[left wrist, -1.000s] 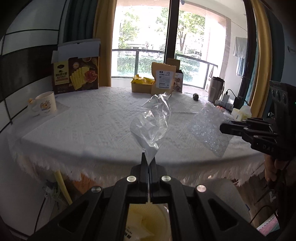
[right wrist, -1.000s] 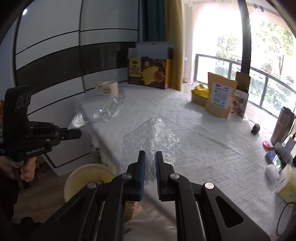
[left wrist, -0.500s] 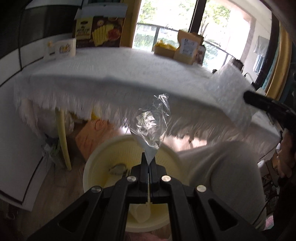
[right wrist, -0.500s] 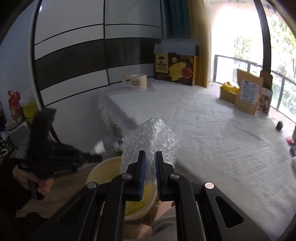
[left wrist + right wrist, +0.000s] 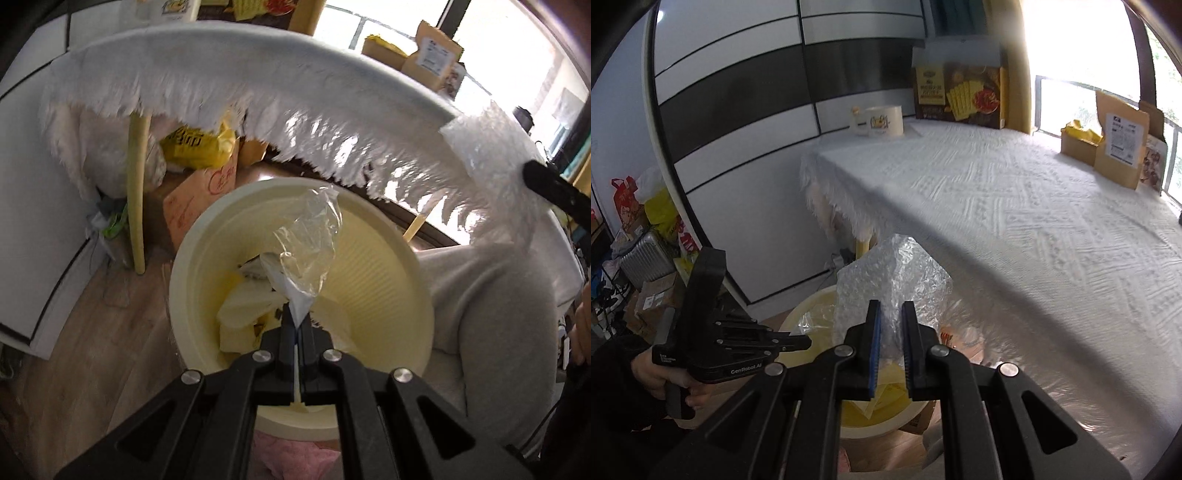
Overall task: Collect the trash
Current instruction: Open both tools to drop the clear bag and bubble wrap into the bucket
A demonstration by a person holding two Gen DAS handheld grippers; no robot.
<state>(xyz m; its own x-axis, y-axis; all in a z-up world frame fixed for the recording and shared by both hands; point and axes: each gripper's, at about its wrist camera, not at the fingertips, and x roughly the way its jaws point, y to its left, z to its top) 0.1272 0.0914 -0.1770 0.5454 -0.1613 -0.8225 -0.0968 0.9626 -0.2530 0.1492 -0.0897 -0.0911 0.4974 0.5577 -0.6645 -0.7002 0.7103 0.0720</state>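
The left gripper (image 5: 296,320) is clamped on a clear plastic bag (image 5: 308,251) over the cream bin (image 5: 417,291) at frame centre. The right gripper (image 5: 889,325) pinches bubble wrap (image 5: 894,273) beside the white-clothed surface (image 5: 1015,206), which fills the right; a striped wall (image 5: 738,103) fills the upper left.

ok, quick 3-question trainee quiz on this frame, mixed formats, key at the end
1. True or false: the left gripper holds the clear plastic bag over the yellow bin.
2. What does the right gripper pinch?
A. mug
B. bubble wrap
C. cracker box
3. Fill in: the white tablecloth has a ____ edge.

Key: 1 true; 2 B; 3 fringed.
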